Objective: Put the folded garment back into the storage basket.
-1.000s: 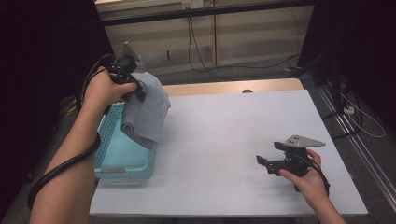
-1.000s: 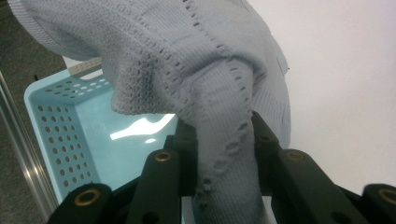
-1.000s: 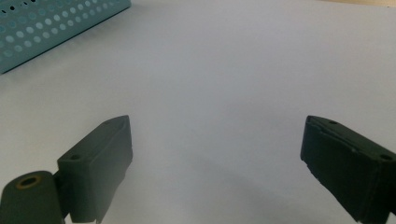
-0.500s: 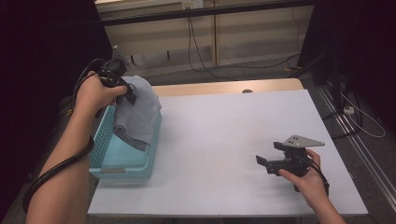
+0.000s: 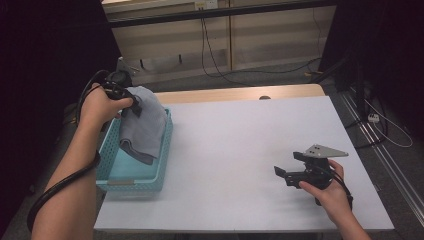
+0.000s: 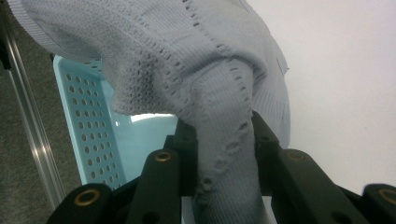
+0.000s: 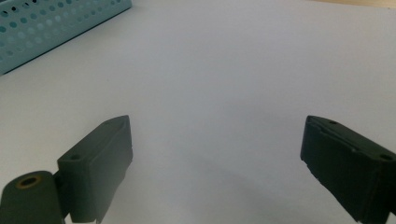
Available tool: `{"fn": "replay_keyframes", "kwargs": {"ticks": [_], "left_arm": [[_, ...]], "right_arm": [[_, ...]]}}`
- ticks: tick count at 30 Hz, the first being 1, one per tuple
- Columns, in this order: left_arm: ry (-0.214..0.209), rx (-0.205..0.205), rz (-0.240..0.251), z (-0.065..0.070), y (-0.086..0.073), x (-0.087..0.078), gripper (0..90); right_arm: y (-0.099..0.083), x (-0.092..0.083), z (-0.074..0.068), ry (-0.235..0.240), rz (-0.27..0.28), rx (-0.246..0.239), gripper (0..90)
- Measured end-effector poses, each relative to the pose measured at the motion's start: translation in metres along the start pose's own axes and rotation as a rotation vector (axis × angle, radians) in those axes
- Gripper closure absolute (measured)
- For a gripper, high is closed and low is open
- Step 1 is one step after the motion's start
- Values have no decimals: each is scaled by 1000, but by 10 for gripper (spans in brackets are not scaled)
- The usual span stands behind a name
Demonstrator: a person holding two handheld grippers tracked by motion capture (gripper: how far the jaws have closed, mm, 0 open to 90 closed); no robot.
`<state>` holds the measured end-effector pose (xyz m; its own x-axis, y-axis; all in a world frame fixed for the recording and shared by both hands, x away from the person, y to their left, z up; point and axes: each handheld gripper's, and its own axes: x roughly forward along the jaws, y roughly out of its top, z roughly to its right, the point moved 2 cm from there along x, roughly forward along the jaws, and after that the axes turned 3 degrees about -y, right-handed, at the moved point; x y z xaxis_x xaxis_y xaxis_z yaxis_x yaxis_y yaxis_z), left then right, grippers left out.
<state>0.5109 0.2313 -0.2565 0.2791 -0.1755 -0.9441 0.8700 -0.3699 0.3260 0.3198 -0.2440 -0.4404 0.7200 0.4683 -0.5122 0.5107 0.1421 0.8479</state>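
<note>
A grey knitted garment (image 5: 145, 125) hangs from my left gripper (image 5: 131, 104) over the light-blue perforated basket (image 5: 131, 184) at the table's left edge; its lower end droops into the basket. In the left gripper view the black jaws pinch a bunched fold of the garment (image 6: 219, 93), with the basket wall (image 6: 88, 126) behind. My right gripper (image 5: 290, 170) rests low near the table's front right corner. In the right gripper view its jaws stand wide apart, open (image 7: 217, 154), with bare white table between them.
The white table top (image 5: 240, 140) spreads between the two hands. A wooden strip (image 5: 235, 93) runs along its far edge. Cables lie on the floor beyond, and a metal rail (image 5: 380, 145) runs along the right side. A basket corner (image 7: 51, 21) appears in the right gripper view.
My left hand has carried the garment left and down, from beside the basket's right rim to over the basket. The right gripper has stayed where it was.
</note>
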Motion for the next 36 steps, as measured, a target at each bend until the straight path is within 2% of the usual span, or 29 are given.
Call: {"fn": "replay_keyframes", "kwargs": {"ticks": [21, 31, 36], "left_arm": [[9, -29, 6, -9, -7, 12, 711], [11, -18, 0, -10, -9, 16, 711], [16, -29, 7, -11, -10, 20, 711]], "right_arm": [[0, 1, 0, 2, -3, -3, 90], [-1, 1, 0, 1, -4, -3, 90], [-1, 1, 0, 0, -4, -2, 90]]}}
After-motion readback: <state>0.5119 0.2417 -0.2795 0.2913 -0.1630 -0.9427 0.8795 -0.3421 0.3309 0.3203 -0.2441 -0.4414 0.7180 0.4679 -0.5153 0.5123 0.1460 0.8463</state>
